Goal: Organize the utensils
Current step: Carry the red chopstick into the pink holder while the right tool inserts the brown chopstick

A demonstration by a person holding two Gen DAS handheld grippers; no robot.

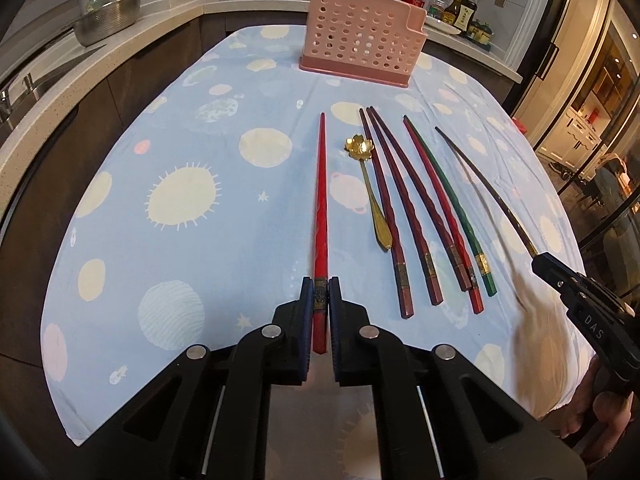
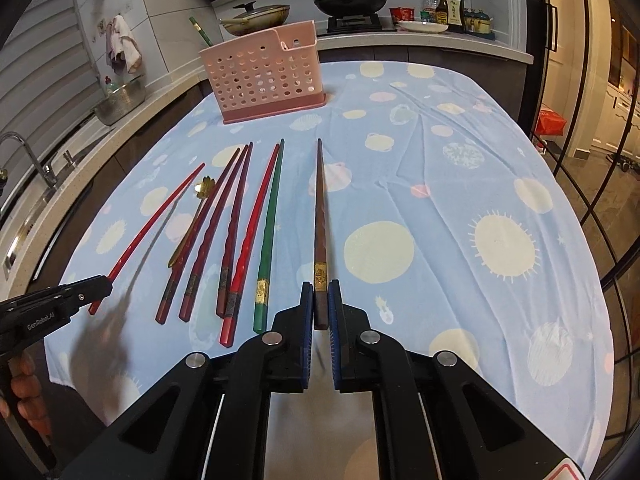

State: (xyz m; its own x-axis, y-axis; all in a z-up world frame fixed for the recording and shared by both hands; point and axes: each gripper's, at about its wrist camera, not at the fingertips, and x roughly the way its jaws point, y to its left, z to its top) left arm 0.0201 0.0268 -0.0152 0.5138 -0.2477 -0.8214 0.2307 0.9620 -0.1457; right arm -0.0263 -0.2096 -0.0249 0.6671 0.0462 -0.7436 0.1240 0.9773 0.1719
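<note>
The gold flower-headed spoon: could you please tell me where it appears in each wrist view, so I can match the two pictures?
Left wrist view: the gold spoon lies right of centre, between the held red chopstick and the dark red chopsticks.
Right wrist view: the spoon lies left of centre, partly under those chopsticks.
Shared landmark: the pink perforated holder at the far end of the cloth.

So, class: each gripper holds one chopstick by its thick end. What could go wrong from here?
1. The bright red chopstick and dark brown chopstick are pinched only at their ends; either may pivot or slip.
2. The pink perforated plastic holder is light; a long tip striking its rim could tip it.
</note>
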